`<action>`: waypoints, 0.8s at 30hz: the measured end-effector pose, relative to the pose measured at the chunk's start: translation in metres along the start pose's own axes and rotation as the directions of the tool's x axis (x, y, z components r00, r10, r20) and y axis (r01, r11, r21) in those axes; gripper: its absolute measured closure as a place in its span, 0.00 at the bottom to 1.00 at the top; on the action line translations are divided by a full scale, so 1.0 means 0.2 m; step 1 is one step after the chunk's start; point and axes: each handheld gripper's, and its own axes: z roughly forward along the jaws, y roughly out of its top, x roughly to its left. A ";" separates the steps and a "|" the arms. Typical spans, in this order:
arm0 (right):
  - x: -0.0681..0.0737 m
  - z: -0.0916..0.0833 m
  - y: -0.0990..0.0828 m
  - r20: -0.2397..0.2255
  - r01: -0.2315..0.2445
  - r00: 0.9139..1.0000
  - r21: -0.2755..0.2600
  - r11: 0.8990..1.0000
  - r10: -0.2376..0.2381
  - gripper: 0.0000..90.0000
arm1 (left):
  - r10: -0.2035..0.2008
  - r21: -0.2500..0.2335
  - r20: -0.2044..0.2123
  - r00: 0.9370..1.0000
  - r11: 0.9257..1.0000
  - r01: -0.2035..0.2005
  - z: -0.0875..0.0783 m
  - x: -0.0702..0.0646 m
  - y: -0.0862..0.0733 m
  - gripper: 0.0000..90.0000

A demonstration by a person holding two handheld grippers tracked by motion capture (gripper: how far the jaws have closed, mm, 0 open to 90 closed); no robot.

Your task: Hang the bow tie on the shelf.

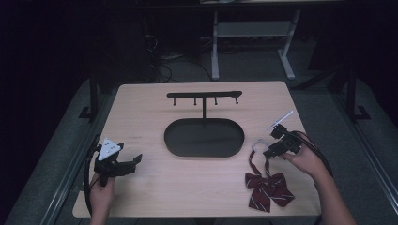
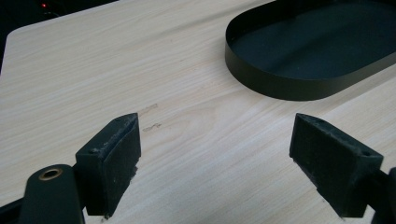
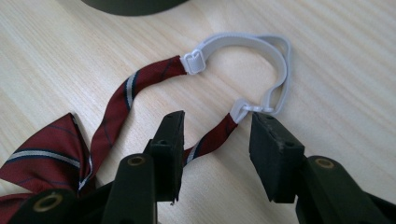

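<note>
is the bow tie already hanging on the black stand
No, the bow tie lies flat on the table, in front of the right gripper and apart from the black stand.

From my remote station, the right claw straddles one dark red strap of the bow tie, its own body covering the strap's lower run; whether the pads touch the fabric I cannot tell. The bow's knot is cut off at seven o'clock in the right gripper view. The black oval tray runs off at two o'clock in the left gripper view.
</note>
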 end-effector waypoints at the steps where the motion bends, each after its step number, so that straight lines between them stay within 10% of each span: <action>1: 0.00 0.00 0.00 0.001 -0.007 1.000 0.009 1.000 0.007 0.61 | 0.002 0.002 0.000 1.000 1.000 -0.002 0.00 0.00 0.00 0.18; 24: 0.01 0.09 0.04 0.038 -0.053 0.998 0.112 0.992 0.049 0.70 | 0.015 0.008 -0.009 1.000 1.000 -0.015 0.00 -0.01 0.00 0.18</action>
